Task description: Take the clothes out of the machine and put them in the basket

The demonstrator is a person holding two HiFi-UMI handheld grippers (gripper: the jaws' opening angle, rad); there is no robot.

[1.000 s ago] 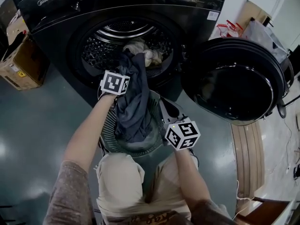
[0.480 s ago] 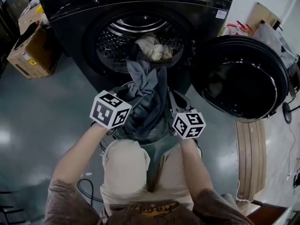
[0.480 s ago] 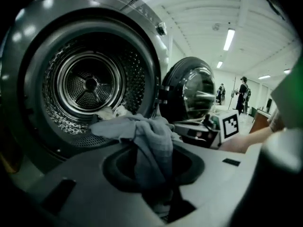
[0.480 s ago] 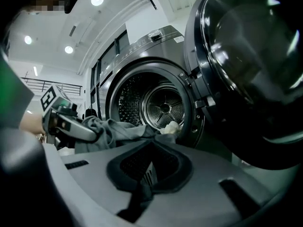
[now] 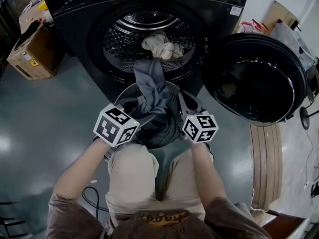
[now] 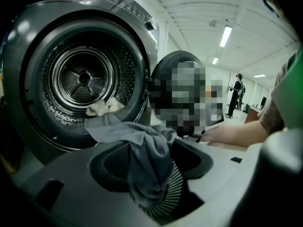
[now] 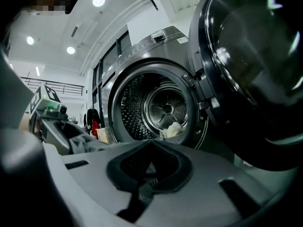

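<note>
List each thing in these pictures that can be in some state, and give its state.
Machine door: open, swung to the right.
Drum: holds a pale cloth.
Grey garment: draped from the drum's lip into the basket.
Basket: holds the garment's lower end.
Left gripper: fingers have just been opening; the grey garment lies between them.
Right gripper: fingers shut, nothing between them.

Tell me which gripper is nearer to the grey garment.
Left. The left gripper has the grey garment between its jaws, which were just opening; the right gripper is apart, right of the basket.
</note>
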